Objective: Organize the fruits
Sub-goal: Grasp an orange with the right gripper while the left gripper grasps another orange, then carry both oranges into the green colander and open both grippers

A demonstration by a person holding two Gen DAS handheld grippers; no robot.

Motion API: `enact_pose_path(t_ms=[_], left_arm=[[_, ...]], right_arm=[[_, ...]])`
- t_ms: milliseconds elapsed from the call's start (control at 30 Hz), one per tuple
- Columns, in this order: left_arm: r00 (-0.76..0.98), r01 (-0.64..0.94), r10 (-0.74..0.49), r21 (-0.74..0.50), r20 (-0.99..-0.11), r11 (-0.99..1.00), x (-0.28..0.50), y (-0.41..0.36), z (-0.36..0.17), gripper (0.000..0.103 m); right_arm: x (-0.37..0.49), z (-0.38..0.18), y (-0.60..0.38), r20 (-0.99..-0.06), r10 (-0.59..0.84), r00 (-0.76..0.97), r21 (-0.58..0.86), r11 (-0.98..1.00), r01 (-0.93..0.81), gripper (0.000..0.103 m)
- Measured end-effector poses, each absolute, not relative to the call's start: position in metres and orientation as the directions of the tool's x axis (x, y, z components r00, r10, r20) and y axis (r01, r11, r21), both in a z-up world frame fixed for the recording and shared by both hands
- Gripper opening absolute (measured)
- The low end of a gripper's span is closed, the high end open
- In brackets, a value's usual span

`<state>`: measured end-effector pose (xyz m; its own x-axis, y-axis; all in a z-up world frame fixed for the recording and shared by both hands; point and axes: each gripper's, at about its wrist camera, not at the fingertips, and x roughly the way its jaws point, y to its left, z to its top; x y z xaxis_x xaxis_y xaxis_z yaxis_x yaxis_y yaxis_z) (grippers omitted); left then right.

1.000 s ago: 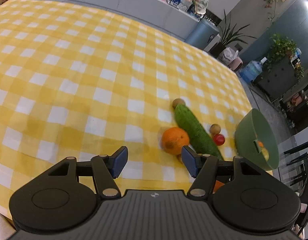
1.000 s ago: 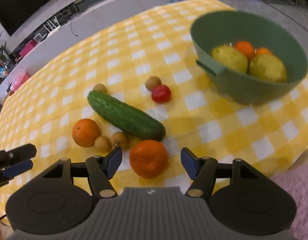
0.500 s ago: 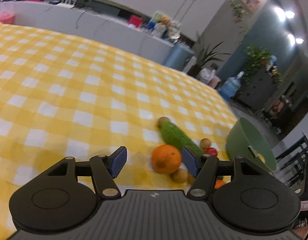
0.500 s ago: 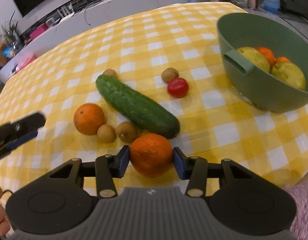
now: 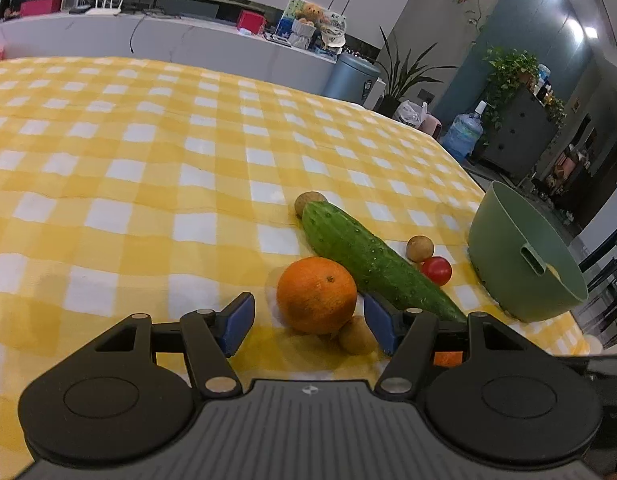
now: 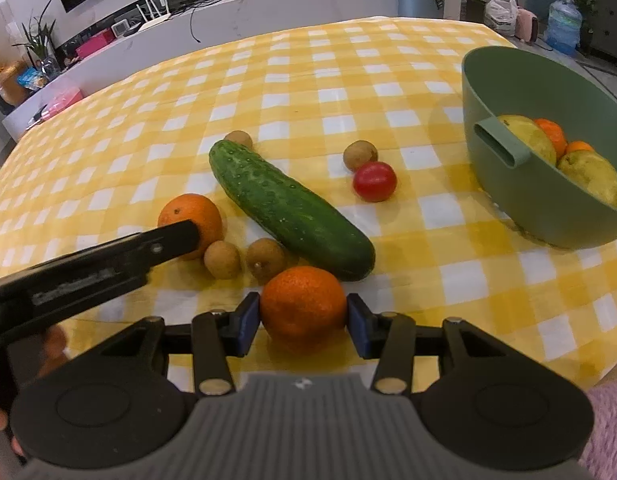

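Right gripper (image 6: 303, 322) angled down at yellow-checked tablecloth (image 6: 308, 80), blue pads pressed on near round orange (image 6: 303, 304) after jaws just closed. Left gripper (image 5: 306, 322) tilted down, jaws spread wide around second orange (image 5: 316, 295), not touching. Long green cucumber (image 6: 288, 208) just beyond, 12 o'clock. Green plastic bowl (image 6: 528, 184) at 2 o'clock, beside table edge; open cloth at 11 o'clock.

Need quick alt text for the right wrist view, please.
The right gripper has its jaws closed on an orange on the yellow checked tablecloth. Beyond lie a cucumber and a green bowl holding fruit.
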<state>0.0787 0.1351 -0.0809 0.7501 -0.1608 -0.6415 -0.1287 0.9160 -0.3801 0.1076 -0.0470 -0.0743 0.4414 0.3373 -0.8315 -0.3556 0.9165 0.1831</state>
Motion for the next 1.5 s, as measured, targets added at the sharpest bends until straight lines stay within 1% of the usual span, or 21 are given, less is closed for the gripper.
enact_pose_path(t_ms=[67, 200, 233, 300, 367, 567, 667, 1067, 1367, 1500], left_arm=[[0.750, -0.140, -0.166, -0.398, -0.641, 0.907, 0.084, 0.137, -0.084, 0.073], [0.760, -0.146, -0.150, -0.391, -0.633, 0.909, 0.089, 0.137, -0.086, 0.068], [0.762, -0.137, -0.158, -0.395, -0.628, 0.908, 0.089, 0.138, -0.086, 0.061], [0.764, -0.129, -0.197, -0.445, -0.614, 0.886, 0.088, 0.141, -0.088, 0.053], [0.768, -0.141, -0.206, -0.473, -0.607, 0.870, 0.087, 0.145, -0.089, 0.052], [0.787, -0.171, -0.160, -0.460, -0.596, 0.871, 0.077, 0.146, -0.087, 0.052], [0.795, -0.174, -0.159, -0.471, -0.585, 0.865, 0.073, 0.148, -0.084, 0.052], [0.831, -0.186, -0.142, -0.510, -0.537, 0.840, 0.056, 0.157, -0.059, 0.052], [0.854, -0.177, -0.140, -0.532, -0.501, 0.828, 0.045, 0.158, -0.039, 0.052], [0.864, -0.162, -0.144, -0.537, -0.482, 0.828, 0.040, 0.155, -0.030, 0.052]], right_arm=[[0.108, -0.075, -0.048, -0.831, 0.344, 0.438, 0.191, 0.915, -0.356, 0.044], [0.109, -0.075, -0.050, -0.829, 0.361, 0.428, 0.212, 0.910, -0.357, 0.044], [0.109, -0.075, -0.049, -0.829, 0.362, 0.427, 0.214, 0.909, -0.357, 0.044], [0.109, -0.075, -0.049, -0.829, 0.362, 0.427, 0.212, 0.909, -0.358, 0.044], [0.109, -0.075, -0.048, -0.829, 0.360, 0.428, 0.209, 0.909, -0.360, 0.044], [0.109, -0.076, -0.047, -0.829, 0.357, 0.430, 0.205, 0.910, -0.361, 0.044], [0.110, -0.076, -0.049, -0.826, 0.365, 0.429, 0.216, 0.909, -0.358, 0.044], [0.106, -0.064, -0.053, -0.780, 0.427, 0.458, 0.272, 0.890, -0.366, 0.043], [0.105, -0.063, -0.062, -0.751, 0.517, 0.411, 0.393, 0.850, -0.352, 0.043], [0.104, -0.061, -0.068, -0.714, 0.580, 0.392, 0.470, 0.812, -0.346, 0.043]])
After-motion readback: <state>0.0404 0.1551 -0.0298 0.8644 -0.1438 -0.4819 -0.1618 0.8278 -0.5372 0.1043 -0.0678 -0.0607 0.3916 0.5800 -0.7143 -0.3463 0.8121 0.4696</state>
